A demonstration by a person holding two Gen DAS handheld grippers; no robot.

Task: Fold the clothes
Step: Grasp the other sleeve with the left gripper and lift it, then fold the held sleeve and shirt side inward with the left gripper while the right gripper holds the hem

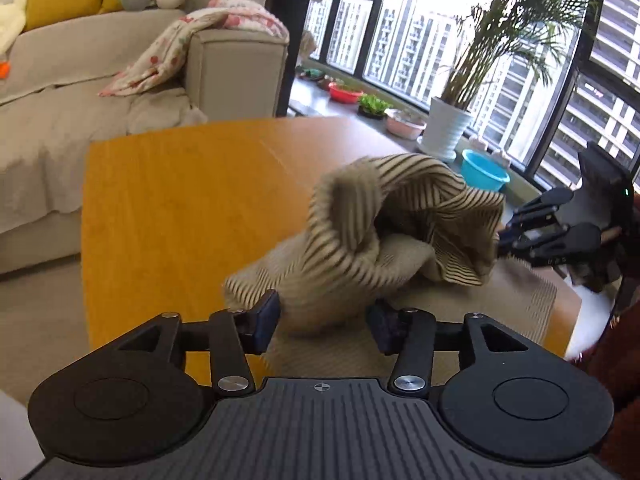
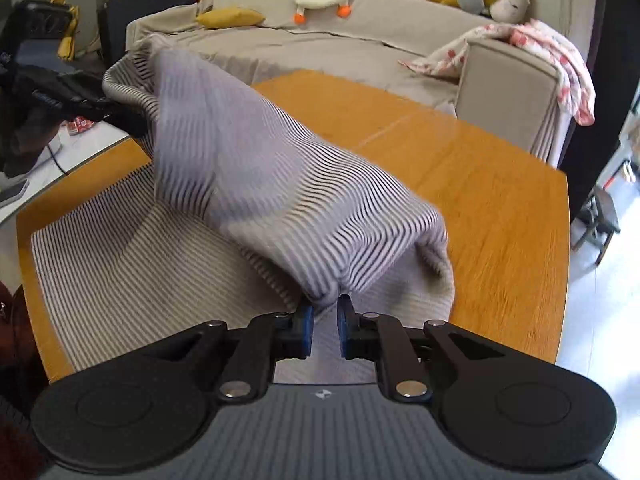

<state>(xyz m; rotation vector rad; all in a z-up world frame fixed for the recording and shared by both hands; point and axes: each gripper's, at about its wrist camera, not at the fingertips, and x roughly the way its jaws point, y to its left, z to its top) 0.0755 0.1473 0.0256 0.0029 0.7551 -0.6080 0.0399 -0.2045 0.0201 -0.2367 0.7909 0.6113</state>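
Wooden table (image 2: pixel 480 184): carries our work. Striped garment (image 2: pixel 260 184): lower part flat on the table, one portion lifted, mid-fold; we judge folding begun, most remaining. Right tongs (image 2: pixel 323 326): clenched on the garment's raised edge. Left tongs (image 1: pixel 324 320): spread wide around bunched cloth, not pinching it.

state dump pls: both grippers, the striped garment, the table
left gripper: jaws spread, cloth between them, grip unclear
right gripper: shut on striped garment, pinching a bunched edge
striped garment: partly lifted and draped between the grippers, the rest flat on the table, blurred
wooden table: carries the garment's flat part, bare wood on the sofa side
sofa: cushions, plush toys, a patterned blanket over one arm
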